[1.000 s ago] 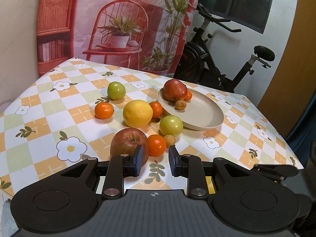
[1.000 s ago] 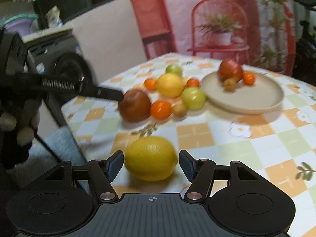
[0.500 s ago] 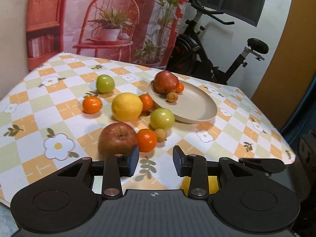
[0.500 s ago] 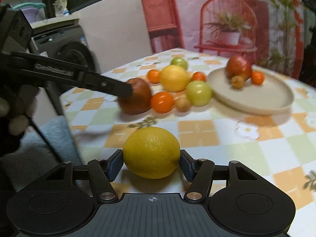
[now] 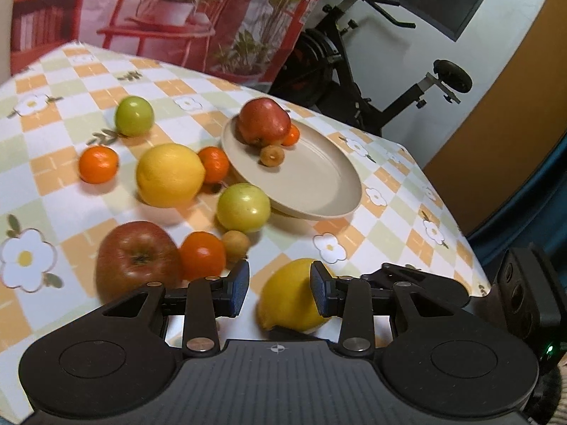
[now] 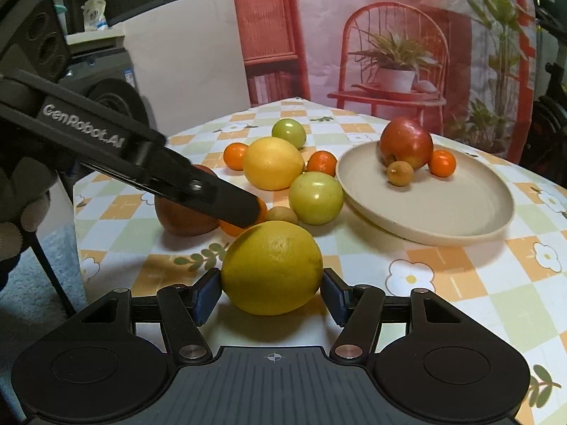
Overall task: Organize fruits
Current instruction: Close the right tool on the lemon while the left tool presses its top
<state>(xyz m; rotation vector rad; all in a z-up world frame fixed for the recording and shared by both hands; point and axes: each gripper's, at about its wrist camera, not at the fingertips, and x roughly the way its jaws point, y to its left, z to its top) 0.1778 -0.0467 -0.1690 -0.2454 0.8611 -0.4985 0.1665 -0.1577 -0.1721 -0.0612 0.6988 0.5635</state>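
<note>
My right gripper [image 6: 271, 297] is shut on a yellow lemon [image 6: 273, 265] near the table's front edge. My left gripper [image 5: 278, 290] stands open by a narrow gap, nothing pressed between its pads; that same lemon [image 5: 290, 301] lies just beyond them. Its fingers [image 6: 226, 205] hover over an orange beside a red apple [image 5: 138, 258]. A beige plate [image 5: 319, 191] carries another red apple [image 5: 262, 124], a small orange [image 5: 291, 134] and a small brown fruit [image 5: 271, 155]. A second lemon [image 5: 170, 175], two green apples and more oranges lie loose on the tablecloth.
An exercise bike [image 5: 372, 71] stands behind the table's far right corner. A printed backdrop [image 6: 389, 35] hangs behind the table. A grey appliance [image 6: 106, 81] stands off its left side. A gloved hand [image 6: 21, 194] holds the left gripper. The table edge [image 5: 471, 248] runs down the right.
The right jaws closed onto the lemon, which first sat loose between them. The left jaws widened a little and swung right, so the held lemon now shows behind them.
</note>
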